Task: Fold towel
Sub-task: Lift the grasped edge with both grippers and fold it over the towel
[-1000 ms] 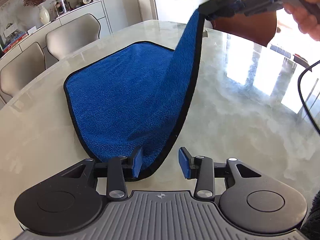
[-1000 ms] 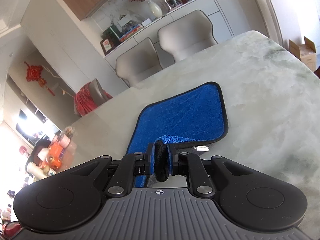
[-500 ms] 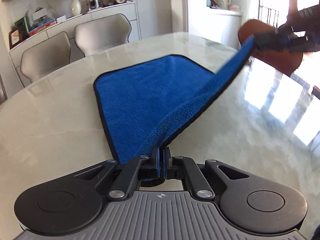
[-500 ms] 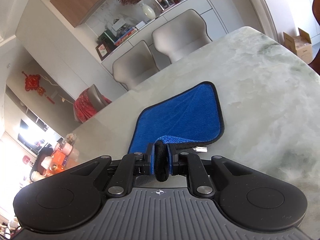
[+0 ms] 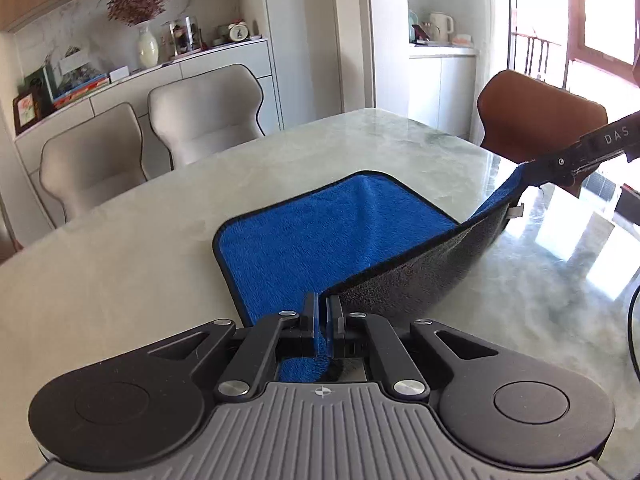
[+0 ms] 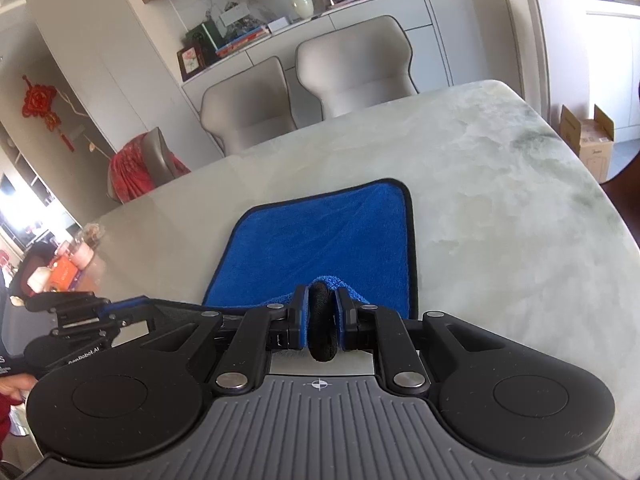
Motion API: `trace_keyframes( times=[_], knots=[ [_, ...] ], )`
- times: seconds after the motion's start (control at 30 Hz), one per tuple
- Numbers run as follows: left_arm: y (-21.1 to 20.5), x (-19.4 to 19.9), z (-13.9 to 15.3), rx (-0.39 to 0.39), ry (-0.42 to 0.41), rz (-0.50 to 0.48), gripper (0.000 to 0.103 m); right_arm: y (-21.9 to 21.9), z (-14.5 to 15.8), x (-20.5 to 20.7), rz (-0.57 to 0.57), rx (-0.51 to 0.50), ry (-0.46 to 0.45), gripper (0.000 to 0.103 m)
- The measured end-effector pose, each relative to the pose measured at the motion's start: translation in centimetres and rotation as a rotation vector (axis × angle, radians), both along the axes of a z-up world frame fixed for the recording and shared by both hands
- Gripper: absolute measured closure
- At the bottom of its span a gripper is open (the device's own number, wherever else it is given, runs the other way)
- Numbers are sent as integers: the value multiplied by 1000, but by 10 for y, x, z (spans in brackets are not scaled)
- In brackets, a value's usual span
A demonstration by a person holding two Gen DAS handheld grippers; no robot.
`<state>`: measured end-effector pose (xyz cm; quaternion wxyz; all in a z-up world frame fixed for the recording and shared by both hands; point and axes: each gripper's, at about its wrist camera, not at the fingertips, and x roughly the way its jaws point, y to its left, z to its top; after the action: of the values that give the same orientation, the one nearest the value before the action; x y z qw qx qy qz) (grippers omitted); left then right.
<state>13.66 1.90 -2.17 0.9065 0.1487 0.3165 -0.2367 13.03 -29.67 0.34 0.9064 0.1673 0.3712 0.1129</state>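
Pale marble tabletop [image 5: 120,264] fills the room's middle, with two cream chairs [image 5: 200,112] tucked behind it. Ahead of both sets of jaws lies the blue microfibre towel [image 5: 320,236], its far half flat on the stone, its near edge raised off it. Left gripper [image 5: 323,320] is clenched on one near corner; right gripper [image 6: 322,316] pinches the other, a bunched black roll of hem between its pads.

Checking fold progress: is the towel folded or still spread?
Not yet folded: towel far half flat on table, near edge lifted by both grippers.
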Motion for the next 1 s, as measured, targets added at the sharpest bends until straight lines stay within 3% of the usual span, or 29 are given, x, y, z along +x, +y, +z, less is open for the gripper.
trace_keyframes(
  times=[0.27,0.53,0.87,1.0],
  knots=[
    [-16,93,-4,64,0,-27,101,-4,-12,91,-8,-72,13,89],
    [-35,176,-30,102,37,-27,100,-14,-49,174,-52,-124,94,89],
    [-28,215,-64,110,97,23,100,-1,-75,220,-16,-219,117,89],
    [-22,222,-69,105,111,43,100,-4,-78,227,-25,-210,111,89]
  ],
)
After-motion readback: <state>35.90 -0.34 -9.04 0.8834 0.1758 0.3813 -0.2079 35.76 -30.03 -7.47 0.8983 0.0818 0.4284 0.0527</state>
